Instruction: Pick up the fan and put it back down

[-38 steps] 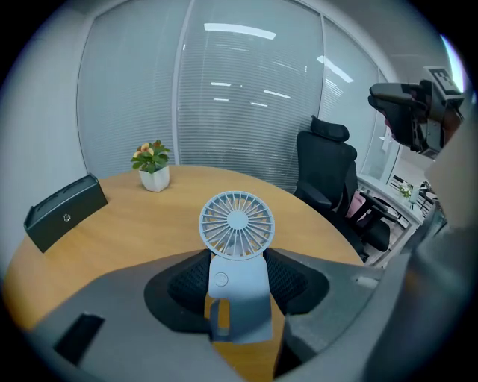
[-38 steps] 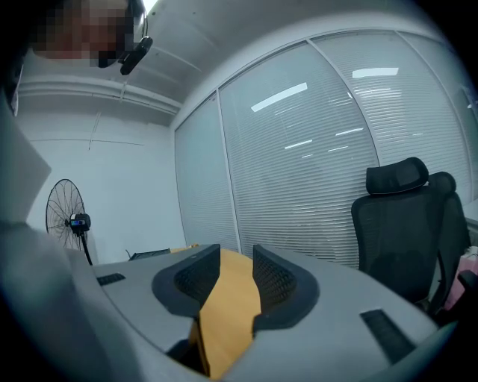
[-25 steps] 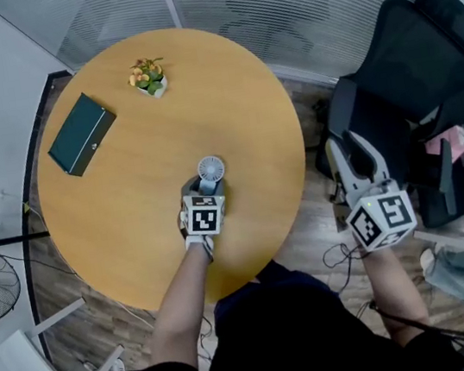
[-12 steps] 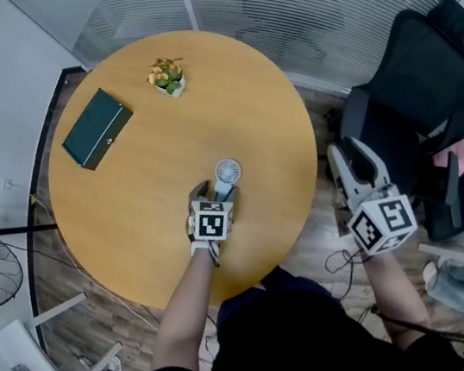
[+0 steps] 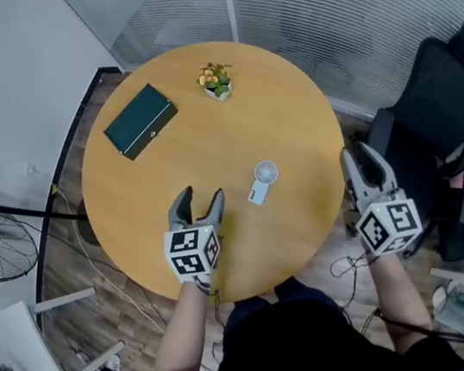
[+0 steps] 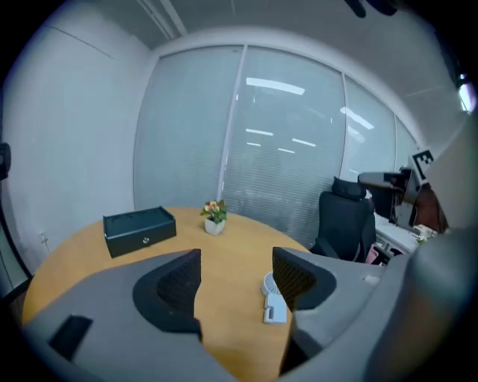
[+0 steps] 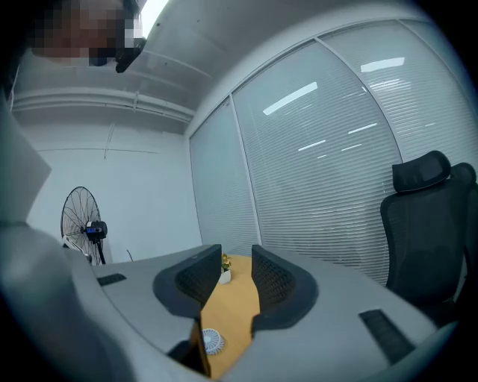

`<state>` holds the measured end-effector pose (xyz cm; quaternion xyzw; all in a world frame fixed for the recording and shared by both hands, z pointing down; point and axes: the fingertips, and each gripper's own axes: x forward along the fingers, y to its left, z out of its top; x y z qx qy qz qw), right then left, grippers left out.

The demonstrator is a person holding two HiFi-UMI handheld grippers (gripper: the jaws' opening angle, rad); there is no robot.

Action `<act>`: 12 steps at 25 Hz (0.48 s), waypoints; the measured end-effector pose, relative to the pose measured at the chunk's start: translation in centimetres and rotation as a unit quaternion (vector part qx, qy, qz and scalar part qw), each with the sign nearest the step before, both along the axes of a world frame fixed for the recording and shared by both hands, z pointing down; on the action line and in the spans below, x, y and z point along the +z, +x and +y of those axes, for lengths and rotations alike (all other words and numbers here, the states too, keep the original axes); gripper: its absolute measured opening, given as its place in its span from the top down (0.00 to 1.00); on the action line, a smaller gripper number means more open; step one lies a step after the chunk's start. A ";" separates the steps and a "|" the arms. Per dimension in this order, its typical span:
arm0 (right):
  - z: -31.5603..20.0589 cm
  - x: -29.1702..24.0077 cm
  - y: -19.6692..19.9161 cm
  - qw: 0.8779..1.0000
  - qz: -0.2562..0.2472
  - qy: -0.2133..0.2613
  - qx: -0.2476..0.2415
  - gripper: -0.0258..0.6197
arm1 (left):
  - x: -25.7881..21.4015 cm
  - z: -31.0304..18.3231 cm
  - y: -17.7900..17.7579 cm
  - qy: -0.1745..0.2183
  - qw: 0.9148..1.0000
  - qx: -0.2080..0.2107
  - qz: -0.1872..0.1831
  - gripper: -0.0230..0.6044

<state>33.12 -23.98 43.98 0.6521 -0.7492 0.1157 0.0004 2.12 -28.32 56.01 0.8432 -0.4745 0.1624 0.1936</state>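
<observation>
fan (image 5: 262,182) lying flat on the desk (image 5: 198,133), both tongs let go
left forearm stretches over the desk's near rim, left tongs (image 5: 200,196) hanging above the wood and dipped a little, jaws just been opening, spread wide with nothing between them. the fan sits just ahead and to their right, clear of both pads. right tongs (image 5: 358,156) are held off the desk's right edge beside the black chair (image 5: 439,112), jaws part-way apart, empty.

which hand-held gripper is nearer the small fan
Left. The left hand-held gripper, its empty jaws just opened, hangs over the table just left of the fan. The right hand-held gripper is beyond the table's right edge, farther off.
</observation>
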 end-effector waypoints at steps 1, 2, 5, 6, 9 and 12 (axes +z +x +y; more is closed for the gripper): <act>0.0 -0.4 -0.8 1.000 0.001 0.003 -0.001 0.76 | -1.8 0.1 -1.1 0.016 1.000 -0.003 0.009 0.49; 0.1 -0.8 -1.6 1.000 0.002 0.006 -0.002 0.76 | -3.5 0.2 -2.1 0.032 0.999 -0.005 0.015 0.49; 0.2 -2.2 -3.8 1.000 0.005 0.019 -0.005 0.77 | -8.1 0.8 -4.7 0.079 0.997 -0.009 0.024 0.52; 0.3 -2.8 -4.6 1.000 0.005 0.026 -0.005 0.77 | -9.4 1.0 -5.6 0.094 0.995 -0.014 0.025 0.54; 0.8 -4.8 -6.8 0.999 0.006 0.044 -0.008 0.79 | -13.0 1.8 -8.4 0.136 0.989 -0.041 0.037 0.70; 1.6 -6.8 -8.6 0.998 0.009 0.063 -0.009 0.80 | -16.0 2.7 -10.1 0.171 0.983 -0.048 0.050 0.80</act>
